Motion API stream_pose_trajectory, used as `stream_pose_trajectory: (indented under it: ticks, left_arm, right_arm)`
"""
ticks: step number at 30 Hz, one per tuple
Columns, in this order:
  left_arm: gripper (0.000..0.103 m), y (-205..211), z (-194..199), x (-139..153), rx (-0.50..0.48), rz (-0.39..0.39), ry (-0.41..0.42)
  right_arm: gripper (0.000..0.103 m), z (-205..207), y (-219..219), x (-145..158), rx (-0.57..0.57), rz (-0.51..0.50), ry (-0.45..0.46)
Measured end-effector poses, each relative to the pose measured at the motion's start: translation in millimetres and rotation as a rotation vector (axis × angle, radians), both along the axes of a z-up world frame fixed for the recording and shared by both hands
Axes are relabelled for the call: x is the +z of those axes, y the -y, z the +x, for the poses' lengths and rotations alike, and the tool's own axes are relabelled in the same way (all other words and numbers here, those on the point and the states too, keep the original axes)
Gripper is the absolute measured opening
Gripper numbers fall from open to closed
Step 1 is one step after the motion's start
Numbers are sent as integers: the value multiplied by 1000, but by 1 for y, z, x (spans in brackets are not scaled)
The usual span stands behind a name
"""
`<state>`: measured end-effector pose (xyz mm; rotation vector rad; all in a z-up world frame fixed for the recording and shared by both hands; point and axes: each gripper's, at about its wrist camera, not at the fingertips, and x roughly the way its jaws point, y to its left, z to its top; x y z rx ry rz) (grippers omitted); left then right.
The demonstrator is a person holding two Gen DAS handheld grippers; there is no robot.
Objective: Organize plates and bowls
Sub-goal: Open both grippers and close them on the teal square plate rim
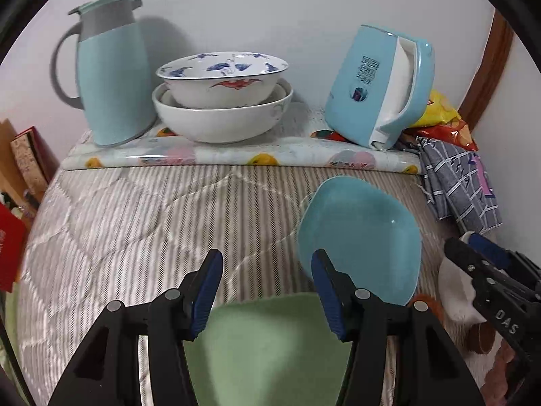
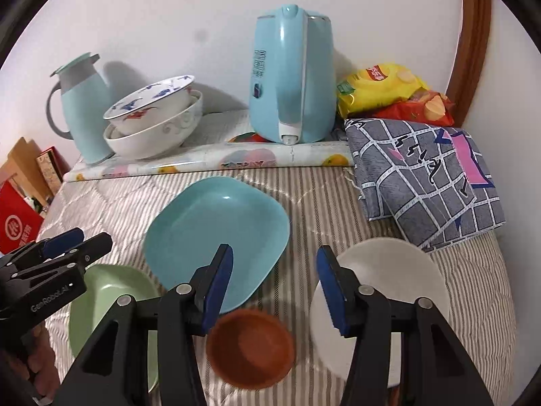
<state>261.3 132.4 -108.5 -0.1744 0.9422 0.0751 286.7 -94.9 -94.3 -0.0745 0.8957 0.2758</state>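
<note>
**Both grippers hang empty above the dishes**

The left gripper [image 1: 267, 291] is spread, gripping nothing; the green plate [image 1: 267, 348] lies beneath its fingers, the blue plate [image 1: 361, 237] just ahead to its right. The right gripper [image 2: 275, 291] is likewise spread and empty, above the brown bowl [image 2: 250, 348], with the white plate [image 2: 389, 270] under its right finger. Stacked bowls [image 2: 155, 121] sit farther ahead between a thermos jug [image 2: 84, 111] and a blue kettle [image 2: 290, 77].

striped quilt [image 2: 304, 203] bare between plates, kettle [image 2: 290, 77] behind
</note>
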Motion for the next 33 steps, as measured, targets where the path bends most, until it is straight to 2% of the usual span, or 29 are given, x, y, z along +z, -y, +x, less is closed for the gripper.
stream_pose_trajectory:
  ticks: [13, 18, 22, 28, 30, 31, 33]
  left_arm:
    - [52, 16, 46, -23, -54, -34, -42]
    - [49, 19, 58, -34, -63, -40, -62]
    - [42, 22, 67, -42, -76, -39, -79]
    - [32, 22, 74, -52, -80, -47, -104]
    - [26, 22, 75, -54, -82, -48, -110]
    - [19, 24, 76, -57, -86, -47, -117]
    - [16, 24, 76, -58, -85, -51, -110]
  right_arm:
    - [47, 41, -15, -24, 38, -26, -63]
    - [47, 52, -23, -34, 55, -49, -77]
    - [44, 60, -25, -42, 43, -81, -81]
    - [38, 69, -29, -53, 48, -105, -116]
    - [32, 72, -31, -57, 56, -110, -124]
    - [27, 73, -31, -59, 57, -110, -132]
    - [17, 75, -31, -62, 45, -125, -130]
